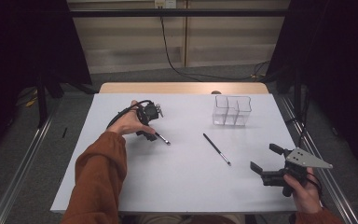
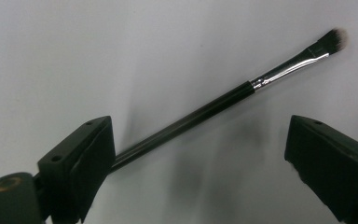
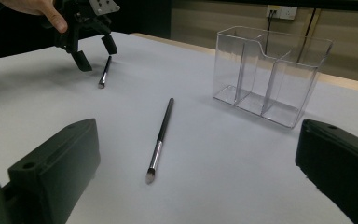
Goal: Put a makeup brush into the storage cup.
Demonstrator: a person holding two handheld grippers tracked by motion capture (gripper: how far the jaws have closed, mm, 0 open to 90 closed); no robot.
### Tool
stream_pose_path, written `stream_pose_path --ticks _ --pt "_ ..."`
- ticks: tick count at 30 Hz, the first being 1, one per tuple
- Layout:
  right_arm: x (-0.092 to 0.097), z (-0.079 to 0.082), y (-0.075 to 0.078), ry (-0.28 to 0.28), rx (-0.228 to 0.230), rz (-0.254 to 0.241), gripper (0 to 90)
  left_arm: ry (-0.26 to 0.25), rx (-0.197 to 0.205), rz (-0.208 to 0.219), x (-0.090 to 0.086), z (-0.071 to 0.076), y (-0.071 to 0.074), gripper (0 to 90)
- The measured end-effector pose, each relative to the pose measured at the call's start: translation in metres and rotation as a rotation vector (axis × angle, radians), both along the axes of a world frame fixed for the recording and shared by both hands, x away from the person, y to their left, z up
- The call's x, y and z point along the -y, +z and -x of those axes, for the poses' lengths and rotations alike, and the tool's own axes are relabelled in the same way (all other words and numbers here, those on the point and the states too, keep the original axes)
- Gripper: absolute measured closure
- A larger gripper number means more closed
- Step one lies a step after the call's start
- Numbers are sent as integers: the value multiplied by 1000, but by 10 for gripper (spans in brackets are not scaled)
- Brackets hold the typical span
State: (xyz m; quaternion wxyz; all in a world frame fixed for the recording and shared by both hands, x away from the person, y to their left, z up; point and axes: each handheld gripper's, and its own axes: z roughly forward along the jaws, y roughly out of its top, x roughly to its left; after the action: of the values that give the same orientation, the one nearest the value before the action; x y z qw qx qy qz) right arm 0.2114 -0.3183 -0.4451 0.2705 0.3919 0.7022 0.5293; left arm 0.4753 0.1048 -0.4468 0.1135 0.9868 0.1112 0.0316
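Note:
A short black makeup brush with a silver ferrule lies flat on the white table. My left gripper hangs open right over it, and the handle end runs under one jaw. In the high view the left gripper stands left of centre, with the brush tip poking out toward the right. A second, longer brush lies in the middle of the table. My right gripper is open at the front right, empty, pointing at this brush.
A clear plastic organizer with several compartments stands empty at the back right. In the right gripper view the organizer is beyond the long brush, and the left gripper works at the far left. A black cable runs across the floor behind the table.

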Motion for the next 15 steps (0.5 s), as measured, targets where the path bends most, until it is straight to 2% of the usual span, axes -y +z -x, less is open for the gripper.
stream_pose_path --ticks 1,2,4,8,9,11,13,14,15 --pt "0 0 0 0 0 2 0 -8 25 -11 0 0 -1 102" --pt "0 0 -1 -4 -6 6 0 -4 9 -13 0 0 -2 111" --pt "0 -1 -1 0 -14 5 0 -13 0 -25 1 -2 -3 112" --pt "0 0 -1 -2 -12 5 0 -15 -30 -24 2 -4 -8 108" --pt "0 -1 -1 -2 -12 5 0 -16 -12 -35 3 -5 -11 108" --pt "0 -1 -1 0 -15 2 0 -2 -24 -36 2 -7 -12 66" --pt "0 -1 -1 1 -14 5 0 14 -60 -24 0 -9 -13 67" --pt "0 0 -1 1 -14 4 0 30 -54 -15 -1 -9 -14 69" --pt "0 0 -1 1 -15 4 0 24 -71 -12 -2 -10 -14 74"
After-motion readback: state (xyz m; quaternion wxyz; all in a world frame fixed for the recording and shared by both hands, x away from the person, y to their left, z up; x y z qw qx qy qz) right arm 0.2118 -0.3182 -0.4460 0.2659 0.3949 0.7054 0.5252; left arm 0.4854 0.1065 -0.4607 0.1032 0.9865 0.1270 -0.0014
